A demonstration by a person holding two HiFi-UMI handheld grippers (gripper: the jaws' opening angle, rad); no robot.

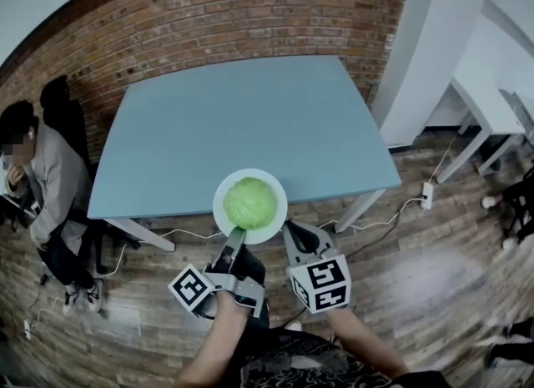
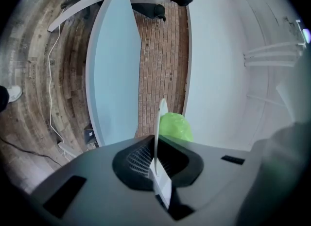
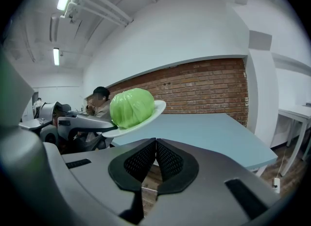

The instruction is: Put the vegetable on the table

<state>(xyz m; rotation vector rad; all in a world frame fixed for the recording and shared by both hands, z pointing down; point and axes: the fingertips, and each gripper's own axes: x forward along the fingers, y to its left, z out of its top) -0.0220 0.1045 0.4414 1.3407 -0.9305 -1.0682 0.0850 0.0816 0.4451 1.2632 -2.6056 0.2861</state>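
A round green cabbage (image 1: 249, 203) lies on a white plate (image 1: 274, 226), which hangs at the near edge of the light blue table (image 1: 242, 119). My left gripper (image 1: 234, 237) is shut on the plate's near rim. In the left gripper view the plate (image 2: 159, 118) stands edge-on between the jaws, with the cabbage (image 2: 175, 127) to its right. My right gripper (image 1: 290, 231) is shut and empty, just right of the plate. Its own view shows its jaws (image 3: 156, 142) pressed together, with the cabbage (image 3: 131, 107) and plate (image 3: 156, 108) up and to the left.
A person (image 1: 40, 179) sits on a chair at the table's left end. A brick wall (image 1: 250, 11) runs behind the table. A white pillar (image 1: 425, 52) and a white desk (image 1: 488, 107) stand at the right. A power strip (image 1: 428, 196) and cables lie on the wooden floor.
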